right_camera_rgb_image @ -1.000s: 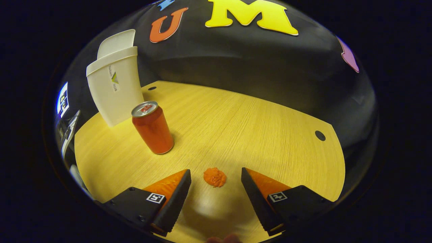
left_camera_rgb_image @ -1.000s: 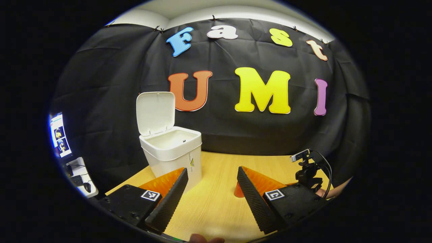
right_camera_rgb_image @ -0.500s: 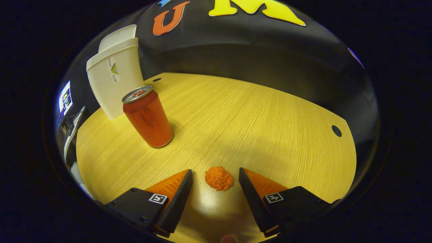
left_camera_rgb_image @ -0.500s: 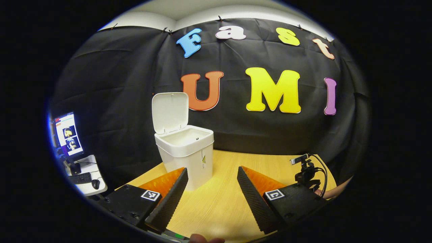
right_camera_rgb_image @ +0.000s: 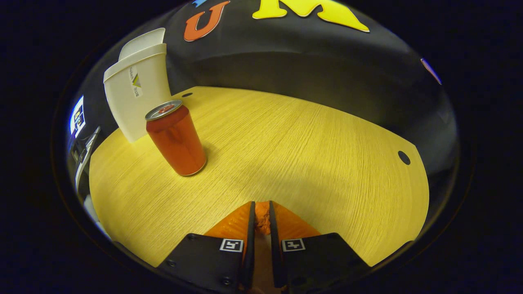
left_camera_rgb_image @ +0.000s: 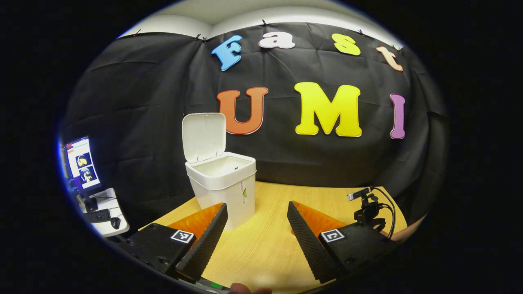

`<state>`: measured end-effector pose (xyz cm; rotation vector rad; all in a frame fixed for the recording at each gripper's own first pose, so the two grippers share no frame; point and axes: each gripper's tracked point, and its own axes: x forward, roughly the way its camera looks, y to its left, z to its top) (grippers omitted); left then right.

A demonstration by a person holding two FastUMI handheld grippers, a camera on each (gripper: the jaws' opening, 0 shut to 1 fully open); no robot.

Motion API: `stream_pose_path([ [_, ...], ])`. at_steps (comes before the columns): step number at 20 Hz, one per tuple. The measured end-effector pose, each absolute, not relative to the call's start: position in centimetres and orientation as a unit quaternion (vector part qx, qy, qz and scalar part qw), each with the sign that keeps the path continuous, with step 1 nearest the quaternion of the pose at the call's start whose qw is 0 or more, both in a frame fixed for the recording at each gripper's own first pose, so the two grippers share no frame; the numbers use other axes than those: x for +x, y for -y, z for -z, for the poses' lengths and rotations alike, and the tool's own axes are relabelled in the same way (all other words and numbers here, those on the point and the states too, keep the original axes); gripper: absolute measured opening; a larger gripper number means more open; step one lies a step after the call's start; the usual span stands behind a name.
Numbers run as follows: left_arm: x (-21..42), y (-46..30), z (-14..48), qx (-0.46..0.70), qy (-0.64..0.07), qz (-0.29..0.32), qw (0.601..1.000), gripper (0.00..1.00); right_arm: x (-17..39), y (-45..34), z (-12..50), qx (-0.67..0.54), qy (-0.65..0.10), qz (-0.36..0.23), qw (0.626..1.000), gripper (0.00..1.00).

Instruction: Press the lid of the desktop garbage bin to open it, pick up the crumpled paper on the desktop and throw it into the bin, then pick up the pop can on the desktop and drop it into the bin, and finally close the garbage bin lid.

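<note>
Lid (left_camera_rgb_image: 203,136) of the white plastic garbage bin (left_camera_rgb_image: 222,185) stands upright, so opening is done. Right tool (right_camera_rgb_image: 261,218), at the bottom centre of the right gripper view, is clenched on the crumpled paper (right_camera_rgb_image: 262,220), a rough orange wad low over the wood-grain table (right_camera_rgb_image: 310,147). Left tool (left_camera_rgb_image: 255,228) hangs released. Smooth red pop can (right_camera_rgb_image: 175,139) stands untouched at centre left; dropping both and closing remain.

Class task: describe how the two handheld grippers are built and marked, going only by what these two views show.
Each gripper, left gripper and right gripper, has two wedge-shaped jaws on black blocky housings with screws. Each housing carries a small square black-and-white marker. In the left gripper view the inner jaw faces are ribbed. No cables or sleeves can be made out on them.
</note>
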<state>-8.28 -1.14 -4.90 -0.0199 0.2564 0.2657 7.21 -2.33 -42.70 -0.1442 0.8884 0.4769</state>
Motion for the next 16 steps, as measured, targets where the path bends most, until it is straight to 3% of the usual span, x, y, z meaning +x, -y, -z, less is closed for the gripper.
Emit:
stream_pose_path([
  [6, -8.3, -0.5, 4.8, 0.001, -0.122, -0.114, 0.986, 0.96, 5.7, 2.2, 40.4, -0.029, -0.445, -0.203, 0.872, 0.2],
  [16, -4.8, -1.5, 5.2, -0.007, -0.098, -0.042, 0.994, 0.97, 4.9, -2.1, 24.2, 0.002, -0.367, -0.22, 0.904, 0.18],
])
